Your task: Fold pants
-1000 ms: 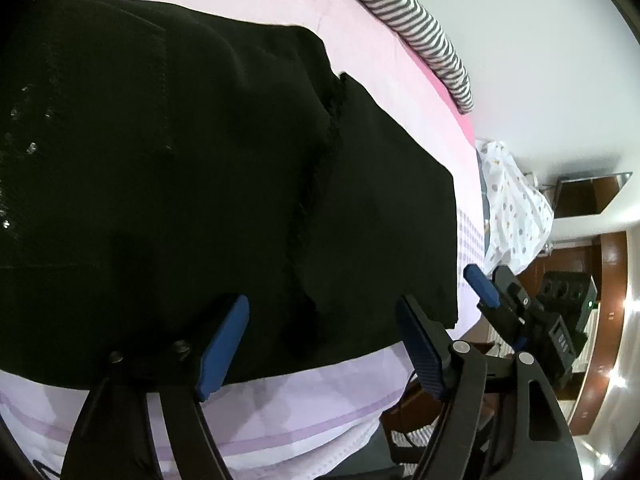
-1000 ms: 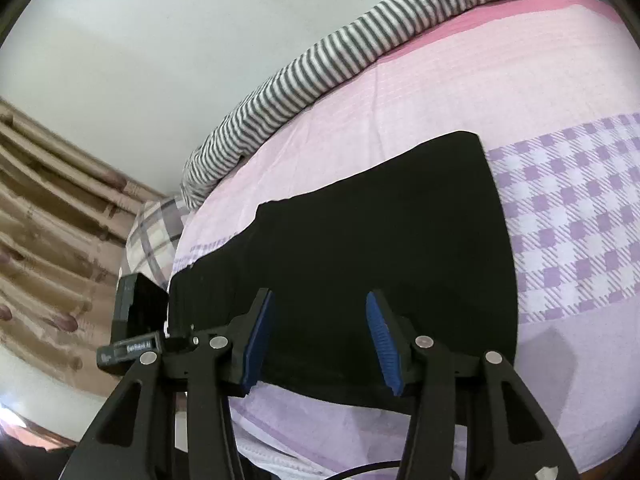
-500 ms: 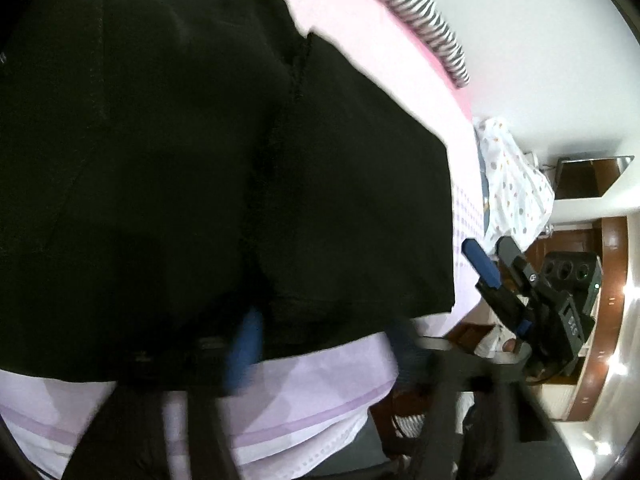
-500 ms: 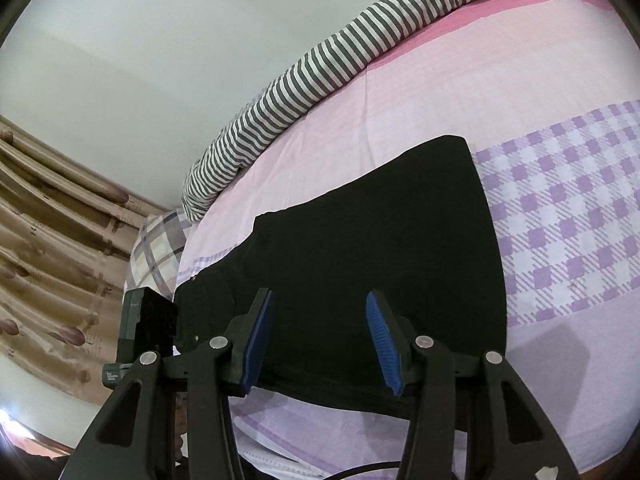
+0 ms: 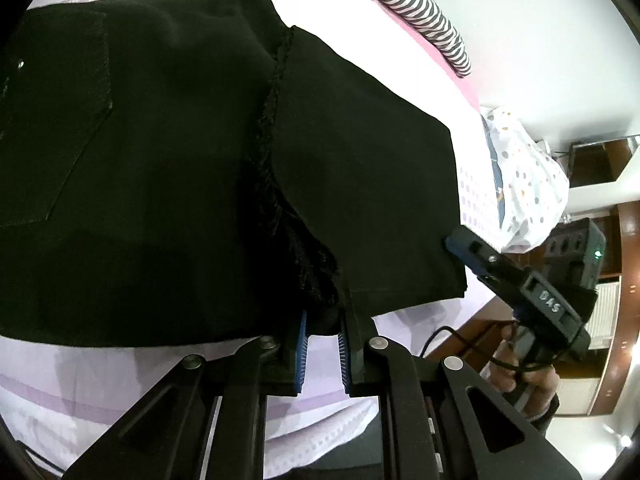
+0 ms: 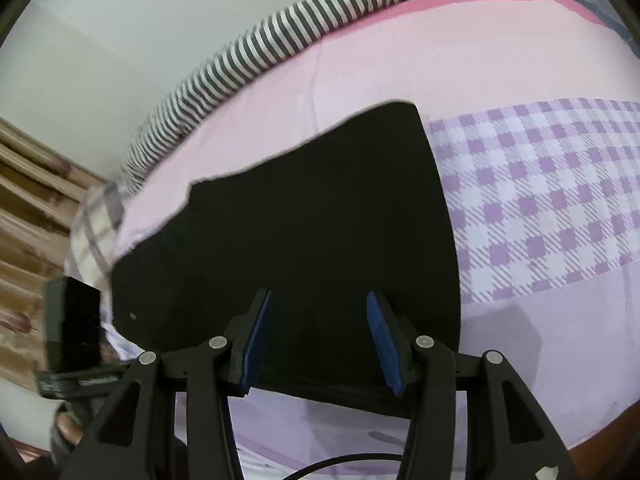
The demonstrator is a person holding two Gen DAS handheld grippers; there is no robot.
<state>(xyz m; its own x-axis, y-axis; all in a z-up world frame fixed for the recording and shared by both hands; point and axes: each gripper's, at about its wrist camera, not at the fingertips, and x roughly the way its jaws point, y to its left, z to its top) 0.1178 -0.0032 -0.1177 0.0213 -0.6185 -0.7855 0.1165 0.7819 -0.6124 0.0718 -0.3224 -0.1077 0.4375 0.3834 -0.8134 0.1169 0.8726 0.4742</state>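
Black pants (image 5: 168,168) lie flat on a pink and lilac bed sheet (image 5: 120,380), folded lengthwise, with a frayed seam running down the middle. My left gripper (image 5: 322,340) is shut on the pants' near edge at that seam, blue pads pinching the cloth. In the right wrist view the pants (image 6: 320,220) fill the middle. My right gripper (image 6: 320,344) is open, its blue pads straddling the near edge of the leg end. The right gripper also shows in the left wrist view (image 5: 460,246), at the pants' right edge.
A grey-striped pillow (image 6: 288,36) lies along the far side of the bed by the wall. A spotted white cloth (image 5: 524,184) sits at the bed's right end. A checked purple sheet area (image 6: 552,200) lies right of the pants. Wooden furniture (image 5: 624,320) stands beyond.
My left gripper moved forward and closed on the pants' near edge at the seam. My right gripper moved closer to the pants' leg end and stayed open.
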